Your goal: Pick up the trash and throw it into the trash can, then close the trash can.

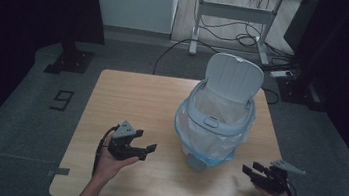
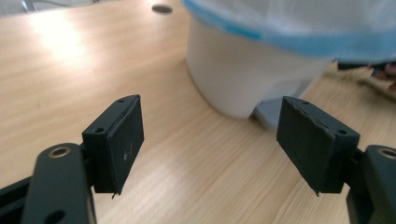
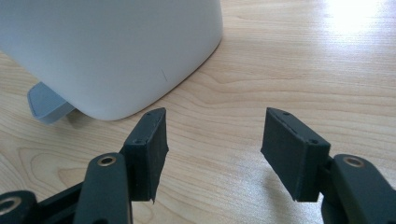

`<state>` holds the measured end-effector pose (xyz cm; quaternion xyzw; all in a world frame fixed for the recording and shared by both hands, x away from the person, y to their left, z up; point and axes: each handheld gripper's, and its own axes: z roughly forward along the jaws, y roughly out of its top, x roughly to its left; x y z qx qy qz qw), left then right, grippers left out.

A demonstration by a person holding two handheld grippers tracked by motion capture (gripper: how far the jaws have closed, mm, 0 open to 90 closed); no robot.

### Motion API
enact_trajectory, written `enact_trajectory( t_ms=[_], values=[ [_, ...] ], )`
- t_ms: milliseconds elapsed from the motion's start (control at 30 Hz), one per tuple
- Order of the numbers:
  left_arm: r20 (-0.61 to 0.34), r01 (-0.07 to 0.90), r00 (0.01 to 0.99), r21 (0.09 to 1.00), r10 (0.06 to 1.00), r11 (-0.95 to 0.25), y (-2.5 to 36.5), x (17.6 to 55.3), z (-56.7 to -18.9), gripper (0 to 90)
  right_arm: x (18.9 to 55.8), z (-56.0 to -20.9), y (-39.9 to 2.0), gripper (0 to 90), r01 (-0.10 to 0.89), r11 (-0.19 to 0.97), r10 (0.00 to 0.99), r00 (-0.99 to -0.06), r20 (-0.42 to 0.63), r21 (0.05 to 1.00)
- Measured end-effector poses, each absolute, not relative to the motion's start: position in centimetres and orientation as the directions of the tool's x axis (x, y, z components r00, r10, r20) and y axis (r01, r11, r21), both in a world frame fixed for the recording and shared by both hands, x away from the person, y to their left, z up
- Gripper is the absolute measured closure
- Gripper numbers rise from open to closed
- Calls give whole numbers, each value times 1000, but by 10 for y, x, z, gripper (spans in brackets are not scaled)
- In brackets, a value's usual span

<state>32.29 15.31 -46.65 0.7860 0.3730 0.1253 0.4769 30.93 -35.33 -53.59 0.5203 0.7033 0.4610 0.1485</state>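
- A white pedal bin (image 1: 215,120) stood on the wooden desk (image 1: 128,92), right of centre, lid (image 1: 234,77) raised, a clear bag (image 1: 209,150) with a blue edge folded over its rim.
- The left gripper (image 1: 148,150) lay near the bin's left, jaws well apart and empty.
- The right gripper (image 1: 249,171) lay near its right, jaws likewise parted, holding nothing.
- Judged step: approach to the bag's edge; next move calls for closing on the film, not the bin.
- Room dim; grey floor (image 1: 35,106), second table (image 1: 239,5) with cables behind.
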Motion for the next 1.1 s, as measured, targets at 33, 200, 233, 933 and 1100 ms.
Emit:
enact_trajectory(
  t_ms=[33,200,233,933,1100],
  values=[
    [-170,480,684,837,710,-263,155,322,-476,232,309,-536,-353,398,595,34,869,-414,270,803],
    [-175,509,671,816,721,-275,156,323,-490,234,310,-535,-353,383,597,33,865,-418,276,802],
    [-174,510,668,815,724,-275,157,323,-491,234,311,-535,-354,378,595,35,865,-420,274,803],
    [-172,541,655,787,736,-297,157,322,-506,232,299,-477,-346,294,467,27,843,-486,231,884],
    [-184,544,651,790,737,-283,162,322,-505,233,299,-458,-343,294,434,15,833,-503,229,901]
  ],
)
